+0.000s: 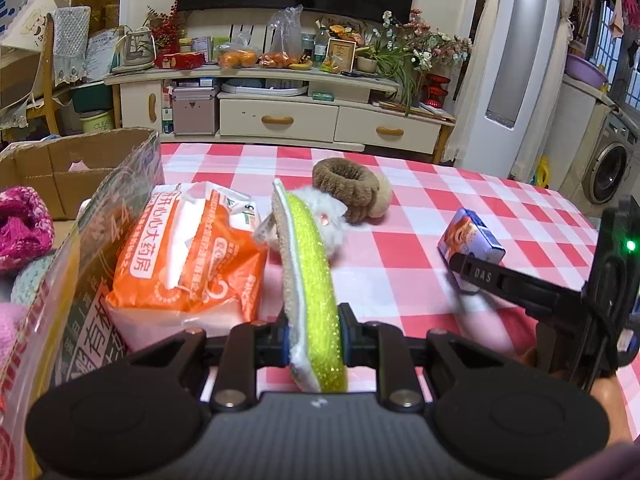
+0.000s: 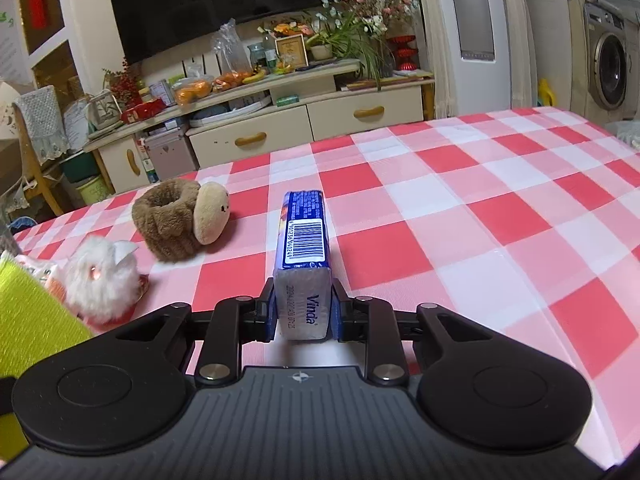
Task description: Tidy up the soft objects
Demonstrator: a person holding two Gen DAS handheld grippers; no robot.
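Note:
My left gripper (image 1: 313,332) is shut on a yellow-green sponge pad (image 1: 310,280) with a beige backing, held on edge above the checked tablecloth. My right gripper (image 2: 303,312) is shut on a blue tissue pack (image 2: 305,248), its pads pressing the pack's two sides; the same pack (image 1: 470,238) shows at the right gripper's tip in the left wrist view. A white fluffy toy (image 2: 100,276) and a brown plush ring with a beige head (image 2: 176,218) lie on the cloth to the left of the pack. An orange packet (image 1: 188,256) lies beside the sponge.
An open cardboard box (image 1: 80,168) stands at the left of the table, with pink knitted items (image 1: 20,232) at its near side. Beyond the table's far edge stands a cream TV cabinet (image 1: 280,116). The red-and-white tablecloth (image 2: 500,220) stretches to the right.

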